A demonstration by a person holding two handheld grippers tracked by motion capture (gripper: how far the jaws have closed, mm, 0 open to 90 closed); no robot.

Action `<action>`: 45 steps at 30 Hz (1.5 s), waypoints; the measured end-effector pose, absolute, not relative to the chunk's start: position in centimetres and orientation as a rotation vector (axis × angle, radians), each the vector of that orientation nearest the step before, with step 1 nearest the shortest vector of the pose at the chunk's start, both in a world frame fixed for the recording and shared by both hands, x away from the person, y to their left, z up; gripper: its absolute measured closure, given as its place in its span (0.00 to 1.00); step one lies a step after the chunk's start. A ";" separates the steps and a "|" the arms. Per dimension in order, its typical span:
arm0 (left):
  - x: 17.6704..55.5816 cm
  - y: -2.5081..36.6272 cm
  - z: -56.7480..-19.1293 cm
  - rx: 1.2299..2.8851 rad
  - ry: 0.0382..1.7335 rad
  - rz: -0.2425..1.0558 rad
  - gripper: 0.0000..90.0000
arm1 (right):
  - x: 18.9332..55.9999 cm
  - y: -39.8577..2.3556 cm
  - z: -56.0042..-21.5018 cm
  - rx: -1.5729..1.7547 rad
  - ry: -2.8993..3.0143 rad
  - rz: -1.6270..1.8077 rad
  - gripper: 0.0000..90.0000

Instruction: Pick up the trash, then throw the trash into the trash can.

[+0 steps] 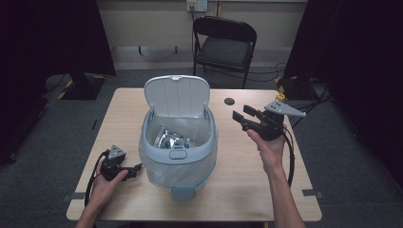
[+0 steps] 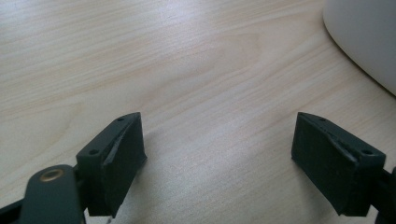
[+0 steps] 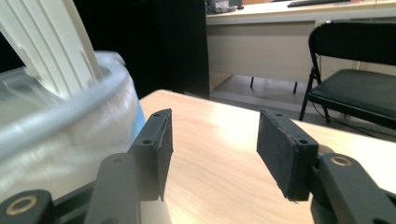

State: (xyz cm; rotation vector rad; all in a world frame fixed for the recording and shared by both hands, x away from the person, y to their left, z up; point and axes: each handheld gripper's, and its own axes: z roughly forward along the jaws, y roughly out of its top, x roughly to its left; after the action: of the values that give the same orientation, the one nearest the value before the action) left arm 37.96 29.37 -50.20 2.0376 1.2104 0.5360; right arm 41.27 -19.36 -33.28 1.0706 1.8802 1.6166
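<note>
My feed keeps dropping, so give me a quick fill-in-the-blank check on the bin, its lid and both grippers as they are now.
1. The lid of the bin is ____.
2. Nothing is between the jaws of the right gripper, which are ____.
3. The left gripper is low over the ____, jaws apart.
4. Behind the table stands a black ____.

Missing words: open; open; table; chair

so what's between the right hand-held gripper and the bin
Nothing: in the high view only bare table lies between the right hand-held gripper and the bin.
</note>
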 end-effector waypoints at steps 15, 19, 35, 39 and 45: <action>38.0 29.2 -50.2 2.030 1.224 0.537 0.17 | 42.2 -23.4 -38.3 1.307 1.921 1.470 0.37; 38.1 29.2 -50.2 2.031 1.220 0.534 0.17 | 42.3 -24.3 -39.4 1.351 1.926 1.419 0.34; 38.0 29.2 -50.2 2.030 1.224 0.539 0.17 | 44.1 -29.3 -43.4 1.567 1.896 1.148 0.26; 38.1 29.2 -50.2 2.031 1.224 0.538 0.17 | 45.8 -29.7 -43.9 1.588 1.849 1.117 0.22; 38.1 29.2 -50.2 2.031 1.224 0.538 0.17 | 48.1 -29.4 -45.0 1.618 1.858 1.025 0.21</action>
State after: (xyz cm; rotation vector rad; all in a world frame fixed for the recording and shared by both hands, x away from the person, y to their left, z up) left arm 38.06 29.17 -50.23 2.0312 1.2239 0.5382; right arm 48.12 -29.39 -45.02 1.6182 1.8577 1.0251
